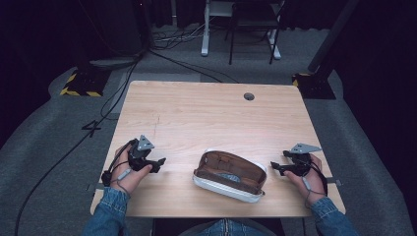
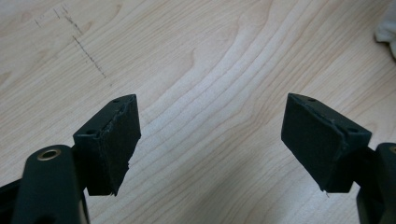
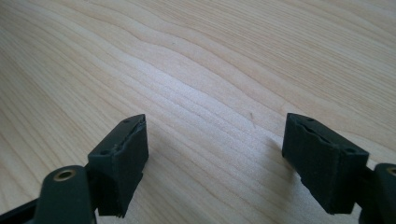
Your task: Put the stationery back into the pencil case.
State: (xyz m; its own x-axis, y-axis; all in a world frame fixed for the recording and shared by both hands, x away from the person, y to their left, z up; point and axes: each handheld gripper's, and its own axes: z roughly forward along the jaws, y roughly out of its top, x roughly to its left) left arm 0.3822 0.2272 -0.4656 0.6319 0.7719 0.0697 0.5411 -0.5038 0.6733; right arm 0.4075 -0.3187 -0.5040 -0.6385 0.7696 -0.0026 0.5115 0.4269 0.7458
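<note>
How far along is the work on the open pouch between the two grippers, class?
Done: the pouch already lies open on the table, its brown lining showing. In hand: nothing; the left gripper and right gripper sit either side of it, both open, with bare wood between the jaws. Left: apparently everything, since neither gripper touches the pouch yet.

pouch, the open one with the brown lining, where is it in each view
High view: the pouch lies open near the table's front edge, between the left gripper and the right gripper.
Left gripper view: a pale bit at the top right edge may be its white side; too little shows to be sure.
Right gripper view: not in it.
Shared landmark: the pale wood-grain table.
</note>
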